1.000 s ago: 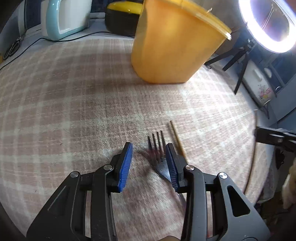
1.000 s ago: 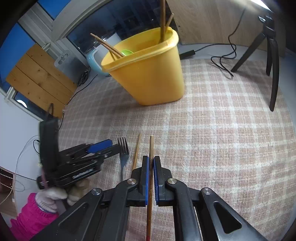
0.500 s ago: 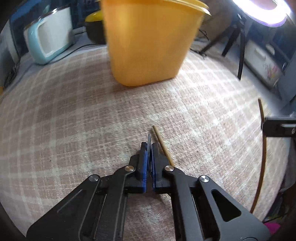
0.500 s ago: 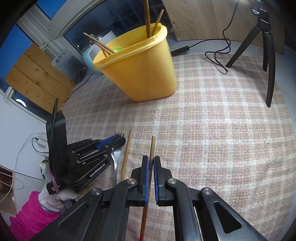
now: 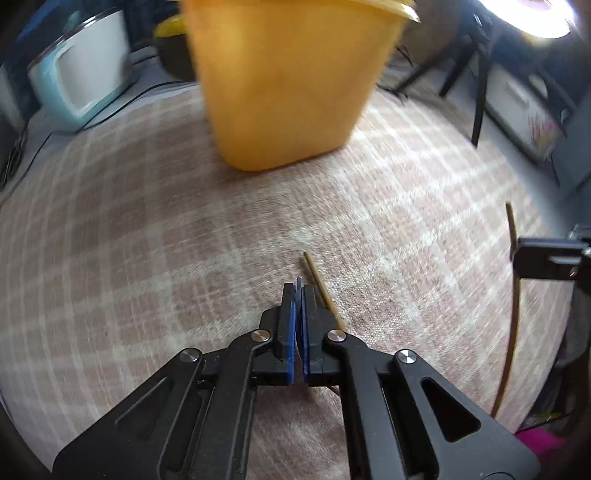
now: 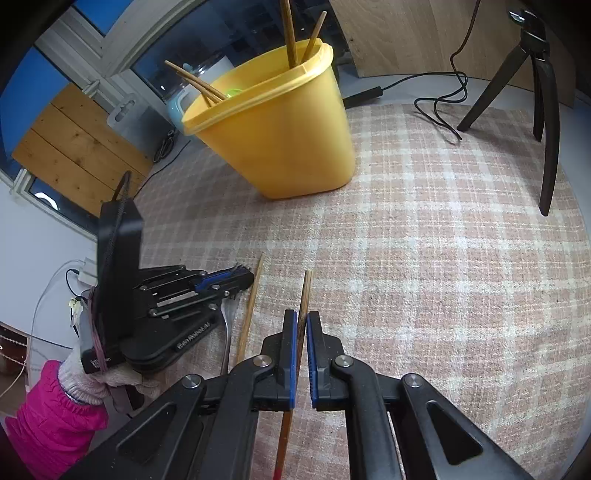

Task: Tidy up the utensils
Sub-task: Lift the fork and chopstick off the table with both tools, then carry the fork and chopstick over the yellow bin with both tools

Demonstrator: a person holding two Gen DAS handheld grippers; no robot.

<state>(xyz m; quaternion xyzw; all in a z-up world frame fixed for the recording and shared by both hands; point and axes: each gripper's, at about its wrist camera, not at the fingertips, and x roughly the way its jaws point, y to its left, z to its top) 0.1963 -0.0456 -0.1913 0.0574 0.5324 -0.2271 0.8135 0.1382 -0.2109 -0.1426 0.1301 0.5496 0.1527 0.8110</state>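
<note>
The left hand-held gripper [image 5: 298, 291] fills the lower middle of the left wrist view with its blue pads pressed together on the fork [image 5: 299, 282], whose tines just peek out past the fingertips. In the right wrist view that same left hand-held gripper [image 6: 236, 278] sits at the lower left of the frame, and the fork's shiny handle [image 6: 226, 328] runs down from under it toward the bottom edge. A loose chopstick [image 5: 321, 286] lies on the checked cloth [image 5: 147, 240] that covers the counter, just right of the left fingertips; in the right wrist view it lies between the two grippers [image 6: 251, 310]. The right hand-held gripper [image 6: 302, 325] is at the lower middle of its own view, pinching a second chopstick [image 6: 306, 291], which sticks out beyond the pads toward the upper part of the frame and runs back below them to a red end at the bottom edge. A yellow bucket [image 6: 280, 136] stands on the cloth in the upper middle of both views, well apart from the grippers, with several chopsticks [image 6: 290, 33] leaning inside it. A gloved hand [image 6: 96, 376] with a pink sleeve [image 6: 48, 417] holds the left gripper at the lower left. Black tripod legs [image 6: 543, 103] stand at the upper right.
</note>
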